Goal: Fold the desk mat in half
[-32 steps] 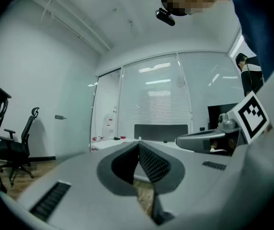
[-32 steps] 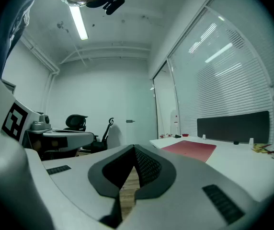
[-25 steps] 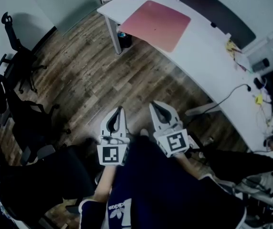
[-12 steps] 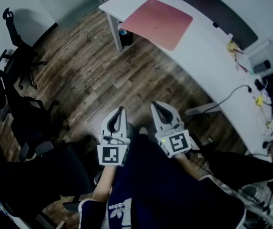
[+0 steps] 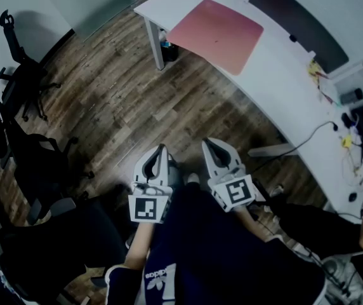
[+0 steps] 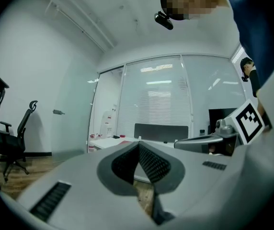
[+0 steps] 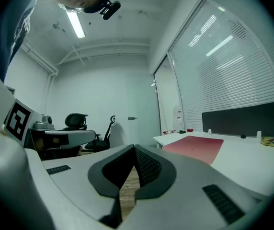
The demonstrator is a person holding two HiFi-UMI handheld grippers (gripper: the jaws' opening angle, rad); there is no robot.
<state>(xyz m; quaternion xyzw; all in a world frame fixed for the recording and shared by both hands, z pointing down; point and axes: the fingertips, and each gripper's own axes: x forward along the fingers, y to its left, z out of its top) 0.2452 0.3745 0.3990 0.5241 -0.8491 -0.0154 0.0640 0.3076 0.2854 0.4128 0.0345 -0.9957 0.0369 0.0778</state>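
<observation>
pink desk mat (image 5: 216, 33) lies flat on white desk (image 5: 282, 81).

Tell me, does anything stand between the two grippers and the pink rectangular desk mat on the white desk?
Nothing visible does. Only open wooden floor lies between the left gripper, the right gripper and the white desk, where the pink rectangular desk mat lies flat, near the desk's front edge.

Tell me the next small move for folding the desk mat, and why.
Probably walk toward the desk first: the desk mat lies flat and unfolded on it, well ahead across the wood floor, while the left gripper and right gripper hang near the body, fingers closed and empty.
</observation>
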